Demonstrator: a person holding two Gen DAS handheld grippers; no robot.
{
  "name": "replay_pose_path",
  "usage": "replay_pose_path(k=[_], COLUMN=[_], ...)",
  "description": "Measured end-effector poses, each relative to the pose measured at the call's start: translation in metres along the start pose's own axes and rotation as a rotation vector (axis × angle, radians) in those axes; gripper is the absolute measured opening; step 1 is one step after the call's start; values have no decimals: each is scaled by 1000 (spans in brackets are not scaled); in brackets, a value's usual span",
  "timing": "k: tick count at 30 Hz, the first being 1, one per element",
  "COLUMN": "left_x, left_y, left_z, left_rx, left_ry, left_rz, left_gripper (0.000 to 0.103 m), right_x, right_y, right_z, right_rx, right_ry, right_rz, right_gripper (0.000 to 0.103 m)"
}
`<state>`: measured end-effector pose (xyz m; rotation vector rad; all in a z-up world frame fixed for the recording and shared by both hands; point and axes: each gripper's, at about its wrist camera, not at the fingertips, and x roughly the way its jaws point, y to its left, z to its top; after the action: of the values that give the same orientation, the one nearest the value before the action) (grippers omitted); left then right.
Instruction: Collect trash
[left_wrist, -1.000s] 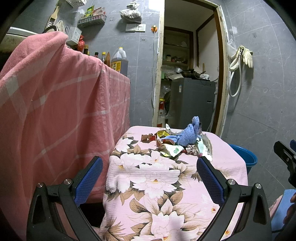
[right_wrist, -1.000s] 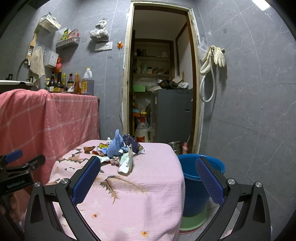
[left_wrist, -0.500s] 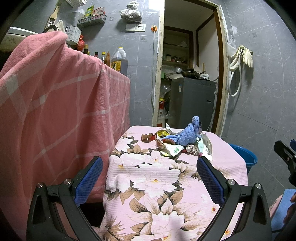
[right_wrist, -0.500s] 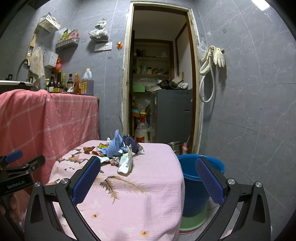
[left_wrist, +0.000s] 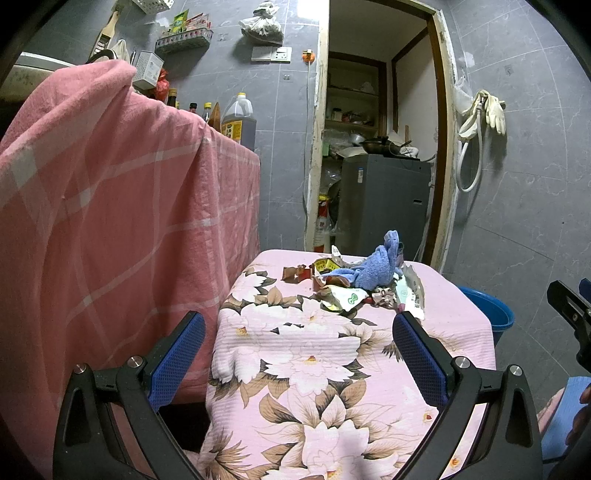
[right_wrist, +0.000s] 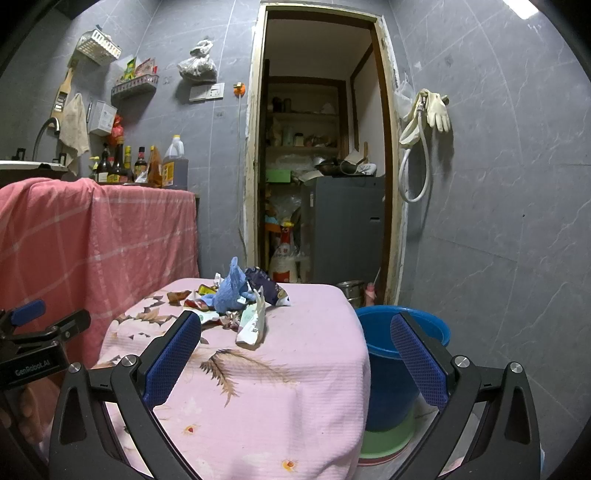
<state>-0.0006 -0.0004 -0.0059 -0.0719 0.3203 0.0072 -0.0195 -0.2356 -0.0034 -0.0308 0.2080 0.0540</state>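
The left hand-held gripper (left_wrist: 298, 345) has two black, angular plastic fingers, each faced with a blue, fine-meshed pad (left_wrist: 176, 356) and fixed with silver round-headed screws. The right hand-held gripper (right_wrist: 295, 345) is built alike. From the right wrist view, the left one's black body bears white "GenRobot.AI" lettering and a blue tip.

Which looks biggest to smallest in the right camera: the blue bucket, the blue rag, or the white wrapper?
1. blue bucket, clearly the largest.
2. blue rag and white wrapper look about alike; the wrapper lies nearer the camera, so I won't rank them.
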Motion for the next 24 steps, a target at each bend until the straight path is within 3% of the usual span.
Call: replay_pose_path(k=[15, 24], left_x=[2, 19], left_y=[-1, 5], left_z=[-4, 12], left_rx=[-1, -23], left_ry=[5, 16], left_rz=[1, -3], left_gripper=[99, 99], right_x=[7, 18], right_y=[-6, -8], right_z=[-7, 15], right_rx=[3, 19], right_ry=[-5, -35], right_rz=[-4, 14], right_gripper=[103, 103])
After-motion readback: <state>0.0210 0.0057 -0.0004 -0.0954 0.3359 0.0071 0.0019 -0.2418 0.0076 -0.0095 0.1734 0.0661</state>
